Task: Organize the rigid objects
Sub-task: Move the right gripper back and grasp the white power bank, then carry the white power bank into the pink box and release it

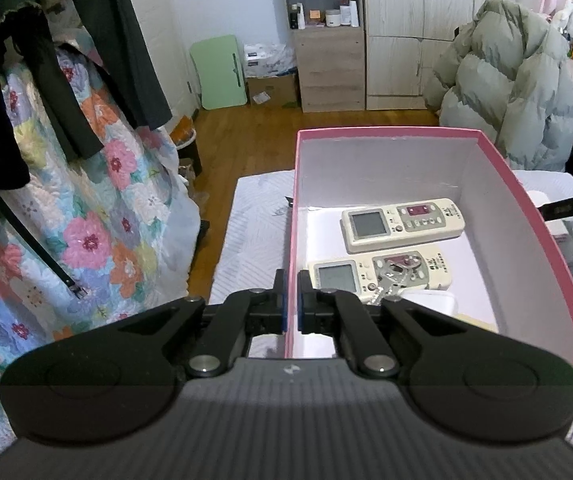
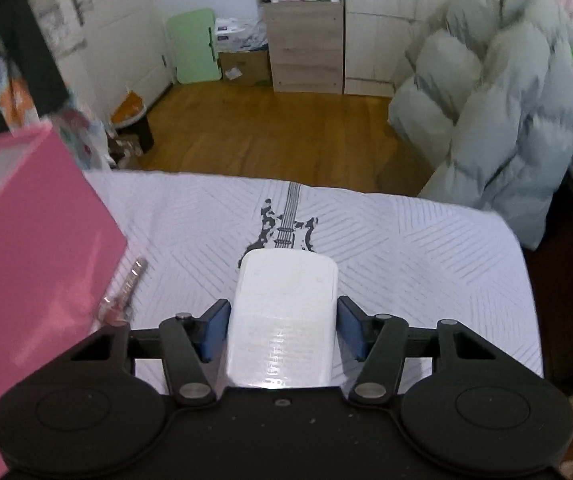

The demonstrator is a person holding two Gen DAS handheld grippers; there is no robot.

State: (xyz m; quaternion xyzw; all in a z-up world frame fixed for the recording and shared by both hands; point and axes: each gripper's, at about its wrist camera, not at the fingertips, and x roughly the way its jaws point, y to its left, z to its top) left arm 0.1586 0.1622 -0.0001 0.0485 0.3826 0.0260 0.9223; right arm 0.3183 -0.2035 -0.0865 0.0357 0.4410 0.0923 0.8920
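Note:
A pink box (image 1: pixel 518 196) with a white inside stands on the white table. My left gripper (image 1: pixel 292 298) is shut on the box's left wall. Inside lie two cream remote controls (image 1: pixel 402 224) (image 1: pixel 382 274), a bunch of keys (image 1: pixel 392 276) on the nearer remote, and a white object (image 1: pixel 438 300). My right gripper (image 2: pixel 284 330) is shut on a white rectangular object (image 2: pixel 284 312) and holds it over the table (image 2: pixel 426 248), right of the pink box (image 2: pixel 34 248). A metal key (image 2: pixel 126 284) lies on the table by the box.
A grey puffer jacket (image 1: pixel 506 76) hangs at the right beyond the table. A floral quilt (image 1: pixel 86 220) and dark clothes hang at the left. A wooden shelf unit (image 1: pixel 328 36) and wardrobe stand at the back, across a wooden floor. A guitar print (image 2: pixel 284 224) marks the tablecloth.

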